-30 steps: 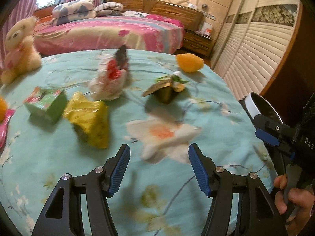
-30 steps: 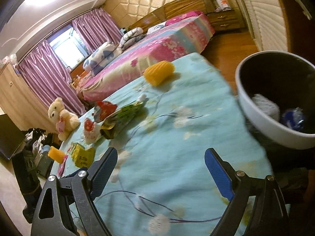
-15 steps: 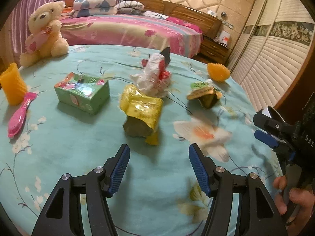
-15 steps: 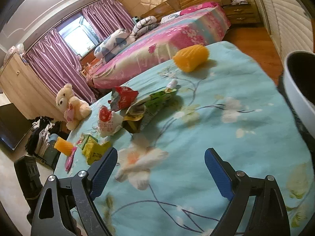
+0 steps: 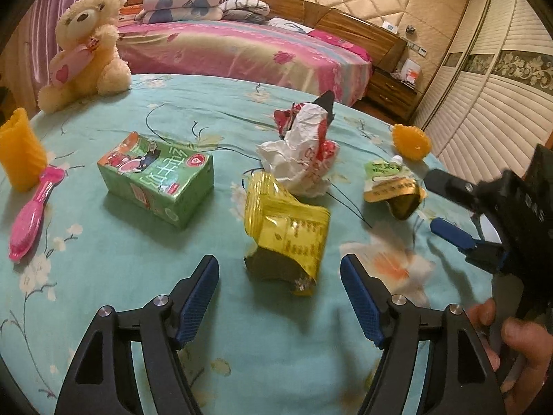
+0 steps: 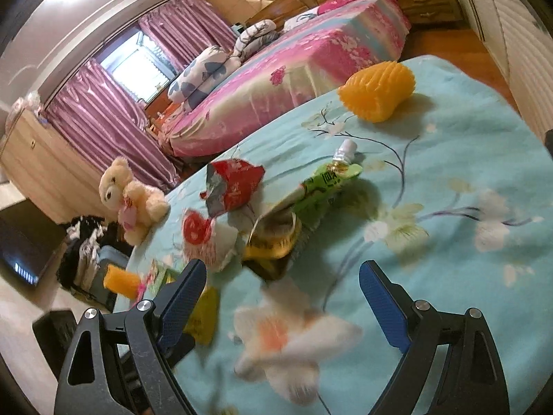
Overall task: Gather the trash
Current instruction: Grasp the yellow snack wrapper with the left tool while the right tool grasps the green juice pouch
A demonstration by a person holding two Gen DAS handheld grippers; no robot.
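Left gripper [image 5: 279, 292]: jaws spread wide, nothing between them, held low over the table [image 5: 103, 263], which is covered in a teal floral cloth. Directly ahead of its fingertips, just beyond them, sits a crumpled yellow foil packet [image 5: 287, 230]. Behind that lies a crumpled white and red wrapper [image 5: 304, 154], touching or nearly touching the packet; contact cannot be confirmed. To the left of both, a green carton [image 5: 155, 178] lies on its side. To the right, a green spouted pouch [image 5: 392, 186] rests on the cloth. Right gripper [image 6: 281, 295]: jaws likewise spread and empty, aimed across the table toward the pouch [image 6: 311, 200], with the wrapper [image 6: 214, 235] at its left. It also shows at the right edge of the left wrist view [image 5: 449, 207]. Outer items: an orange ribbed object [image 5: 411, 138] near the far right edge, an orange ribbed cup [image 5: 20, 150] standing beside a pink brush [image 5: 33, 212] at the left, and a teddy bear [image 5: 84, 50] seated at the far left edge.
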